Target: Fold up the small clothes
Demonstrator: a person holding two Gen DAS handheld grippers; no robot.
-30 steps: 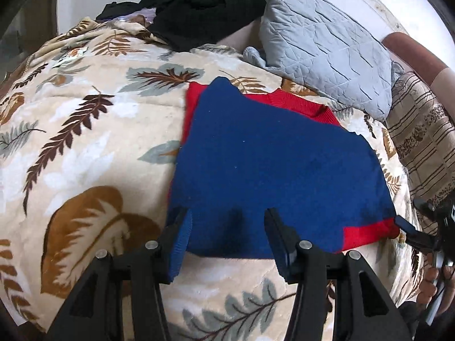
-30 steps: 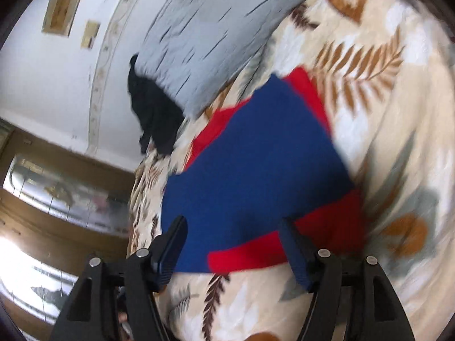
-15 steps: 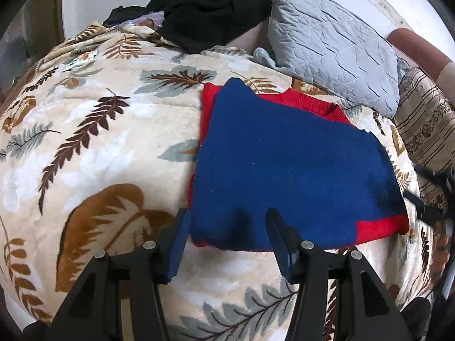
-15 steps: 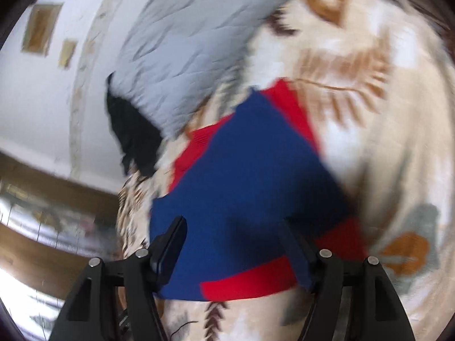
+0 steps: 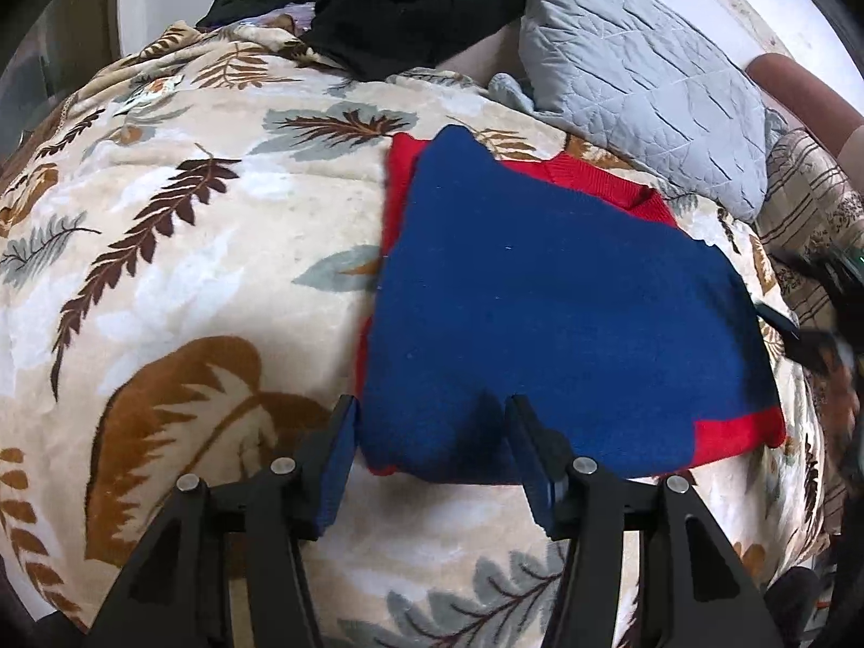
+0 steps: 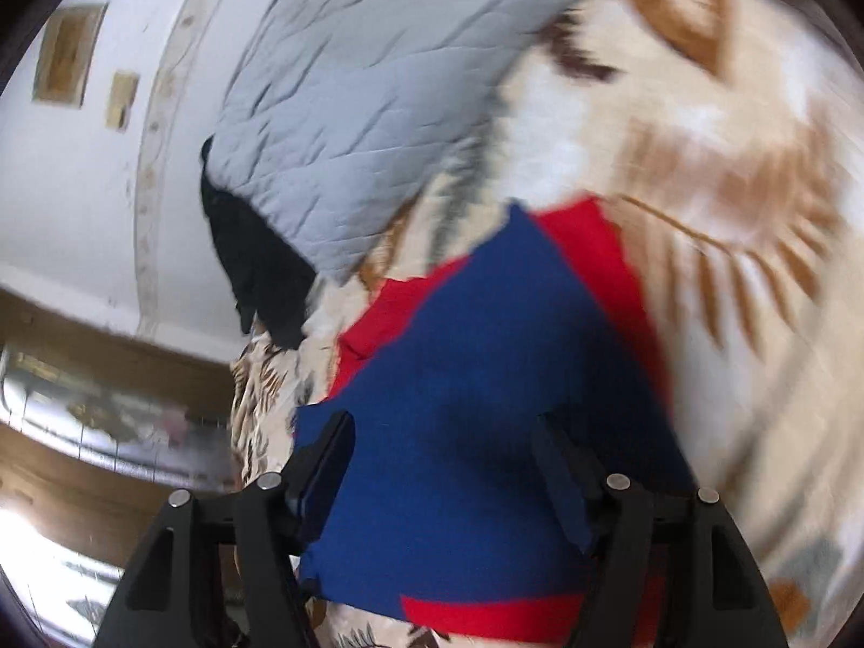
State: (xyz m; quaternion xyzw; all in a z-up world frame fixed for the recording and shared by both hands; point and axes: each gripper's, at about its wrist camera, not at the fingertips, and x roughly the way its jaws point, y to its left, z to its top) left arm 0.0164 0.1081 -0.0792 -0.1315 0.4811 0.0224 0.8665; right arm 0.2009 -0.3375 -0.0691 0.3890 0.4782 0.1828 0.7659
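On leaf-print blanket (image 5: pixel 178 281): folded blue-and-red sweater (image 5: pixel 551 318) lying flat, near grey pillow (image 5: pixel 642 81). Left gripper (image 5: pixel 432 453) spread, straddling sweater's near corner, pinching nothing. Right gripper (image 6: pixel 443 464) spread above sweater's blue panel, view blurred, contact unclear.

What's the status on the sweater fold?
Left gripper open at the near edge of the blue-and-red sweater; right gripper open over it. Sweater lies folded on the leaf-print blanket. Nothing in the way.

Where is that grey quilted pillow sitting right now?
In the left wrist view the grey quilted pillow lies at the upper right on the leaf-patterned blanket, just beyond the blue and red sweater, with a black pile of clothes to its left.
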